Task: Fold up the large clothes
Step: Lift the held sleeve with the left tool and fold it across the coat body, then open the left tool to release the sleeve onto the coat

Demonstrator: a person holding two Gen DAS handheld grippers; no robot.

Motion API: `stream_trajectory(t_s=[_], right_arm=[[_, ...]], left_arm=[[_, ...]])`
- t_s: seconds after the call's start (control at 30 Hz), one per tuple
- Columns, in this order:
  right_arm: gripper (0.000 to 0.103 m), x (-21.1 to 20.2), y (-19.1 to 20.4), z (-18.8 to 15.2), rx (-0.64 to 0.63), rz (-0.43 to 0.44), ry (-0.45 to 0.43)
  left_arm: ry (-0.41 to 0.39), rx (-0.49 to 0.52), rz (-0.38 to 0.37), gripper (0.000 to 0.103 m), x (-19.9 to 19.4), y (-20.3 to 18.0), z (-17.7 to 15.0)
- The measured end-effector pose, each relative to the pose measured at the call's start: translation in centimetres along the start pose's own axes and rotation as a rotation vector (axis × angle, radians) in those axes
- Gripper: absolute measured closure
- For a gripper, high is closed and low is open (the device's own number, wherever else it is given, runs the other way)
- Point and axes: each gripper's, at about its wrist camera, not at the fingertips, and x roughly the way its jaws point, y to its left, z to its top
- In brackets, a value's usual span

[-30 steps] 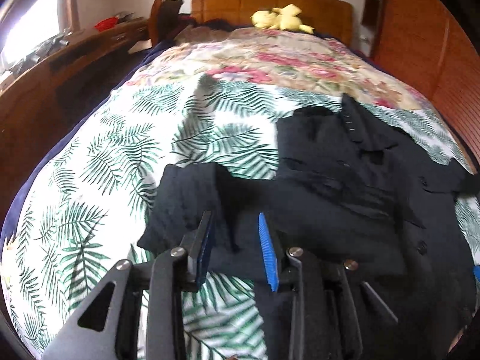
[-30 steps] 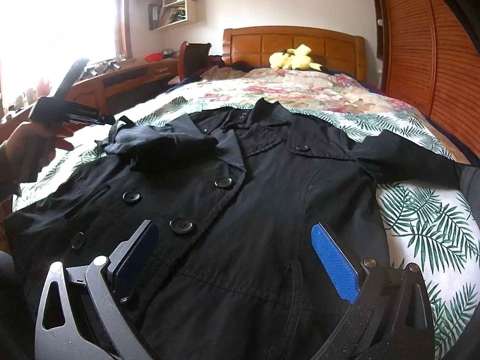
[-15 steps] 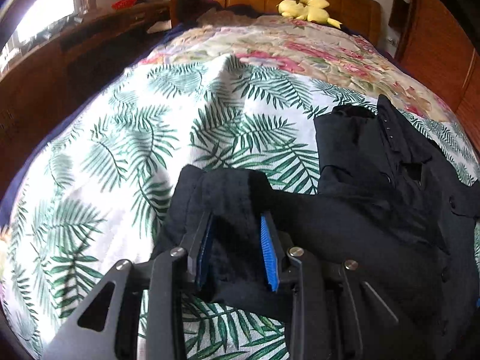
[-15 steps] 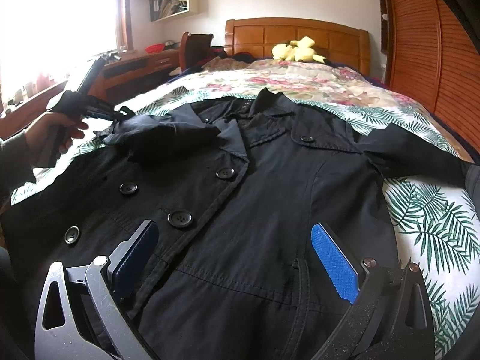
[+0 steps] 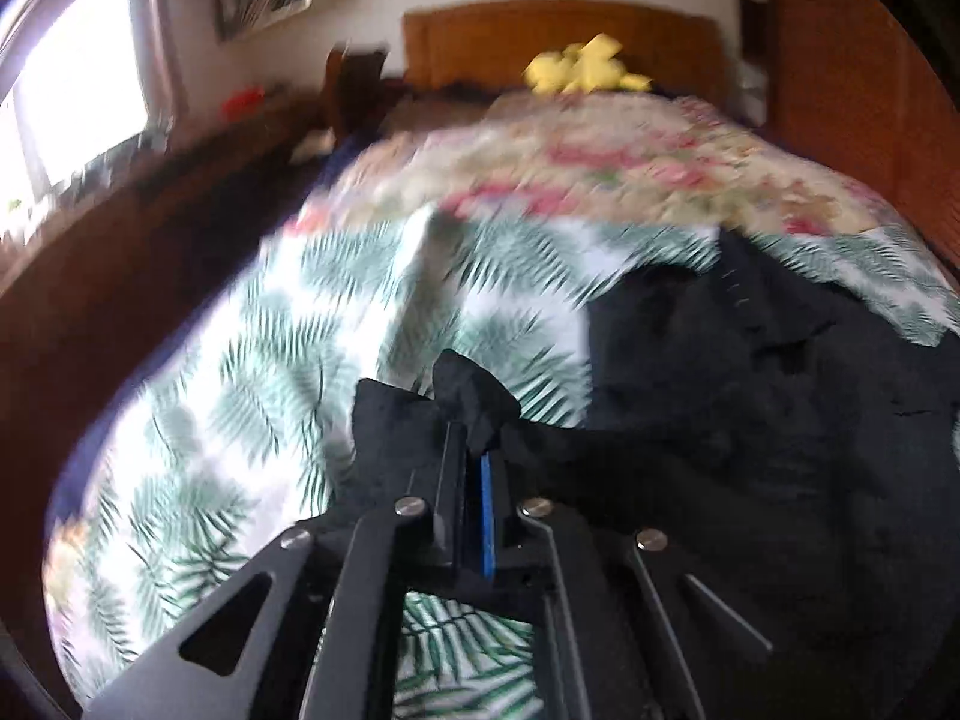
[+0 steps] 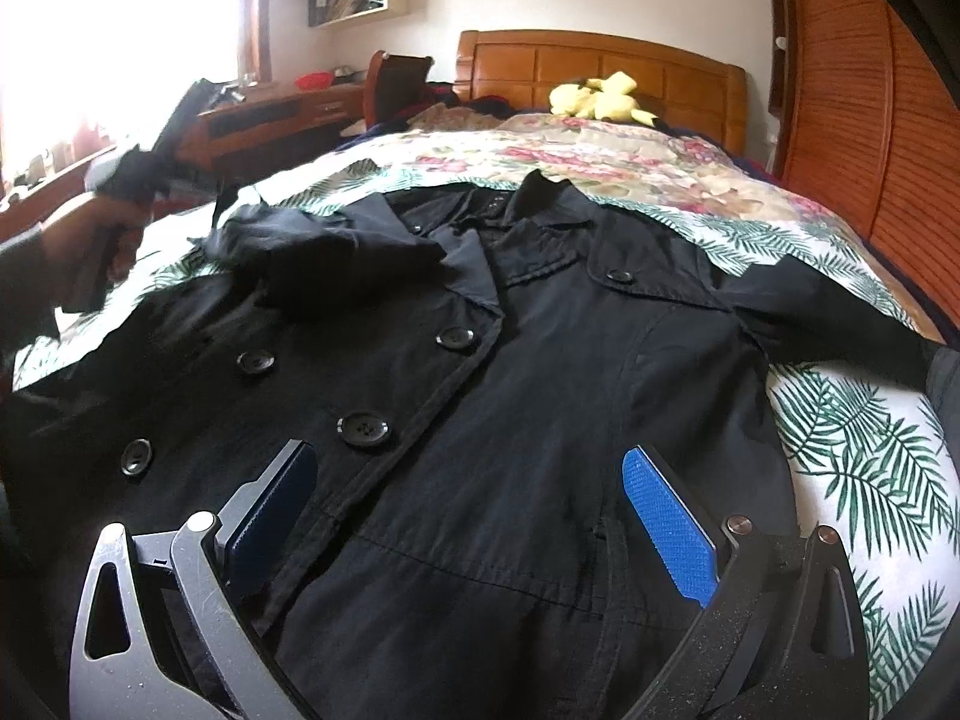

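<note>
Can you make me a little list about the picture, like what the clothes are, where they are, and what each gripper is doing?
garment: black coat with big buttons, lying front up
surface: bed cover with green palm leaves
left gripper: shut on the coat's sleeve end, lifting it off the cover
right gripper: open, hanging over the coat's lower front, holding nothing
other sleeve: stretched out flat to the side
near headboard: yellow plush toy
fold so far: one sleeve being lifted, body still flat
</note>
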Motion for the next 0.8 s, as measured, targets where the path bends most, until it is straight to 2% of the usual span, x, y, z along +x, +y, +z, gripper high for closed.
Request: stream_trajectory(t_s=[0.1, 0.23, 0.37, 0.5, 0.7, 0.8], right_arm=[[0.0, -0.3, -0.9, 0.0, 0.041, 0.014, -0.01], [0.0, -1.0, -2.4, 0.1, 0.116, 0.03, -0.003], [0.0, -3.0, -2.8, 0.7, 0.105, -0.024, -0.015], [0.0, -6.0, -3.9, 1.2, 0.123, -0.046, -0.061], [0.0, -10.0, -5.7, 1.0, 0.166, -0.078, -0.107], [0.0, -11.1, -5.9, 0.8, 0.148, -0.099, -0.116]], left_arm=[[-0.083, 0.048, -0.054, 0.103, -4.8, -2.3, 1.3], [-0.149, 0.11, -0.148, 0.103, -10.9, -5.6, 1.9], [-0.191, 0.167, -0.221, 0.103, -15.4, -8.1, 1.6], [-0.183, 0.217, -0.274, 0.102, -18.9, -10.5, 0.3], [-0.072, 0.283, -0.395, 0.099, -21.2, -13.1, -2.5], [-0.069, 0.337, -0.423, 0.095, -22.7, -14.4, -4.3]])
